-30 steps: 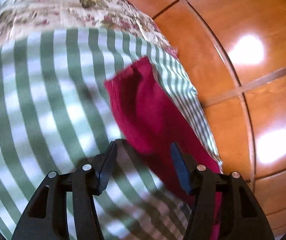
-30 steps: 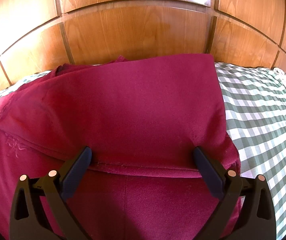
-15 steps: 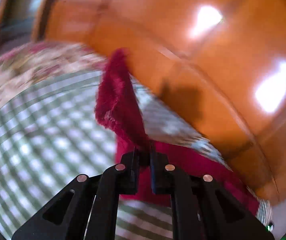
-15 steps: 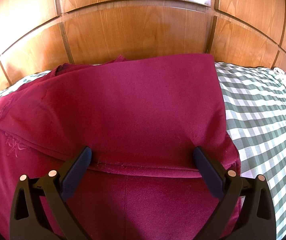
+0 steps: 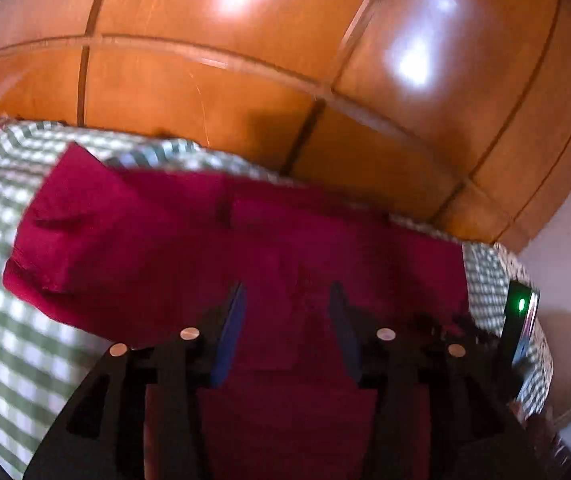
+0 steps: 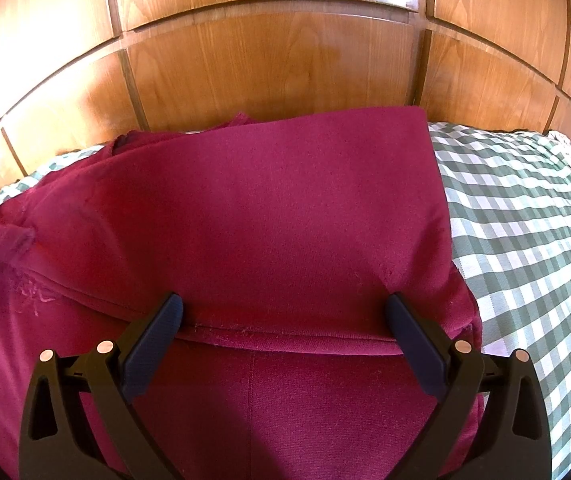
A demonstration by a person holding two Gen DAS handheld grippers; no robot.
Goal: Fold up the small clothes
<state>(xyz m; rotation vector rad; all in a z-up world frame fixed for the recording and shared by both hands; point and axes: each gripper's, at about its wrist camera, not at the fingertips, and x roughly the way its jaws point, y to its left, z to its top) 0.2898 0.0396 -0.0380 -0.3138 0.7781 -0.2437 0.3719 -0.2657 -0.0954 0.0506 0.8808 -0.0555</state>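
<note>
Lying on a bed under a green-and-white checked bedcover, up against a glossy wooden headboard: a crimson knit garment, partly folded, 1 layer doubled over another with a hemmed edge running across. Hovering over that hem, the right hand-held gripper, jaws spread wide, empty, dark blue pads at either side of the fold. Seen from the left wrist, blurred: the same crimson knit garment, 1 flap folded toward the left. Above it, the left hand-held gripper, jaws moderately apart, gripping nothing. Visible at the far right edge, a dark device with 1 green light. Beyond it, a pale wall.
</note>
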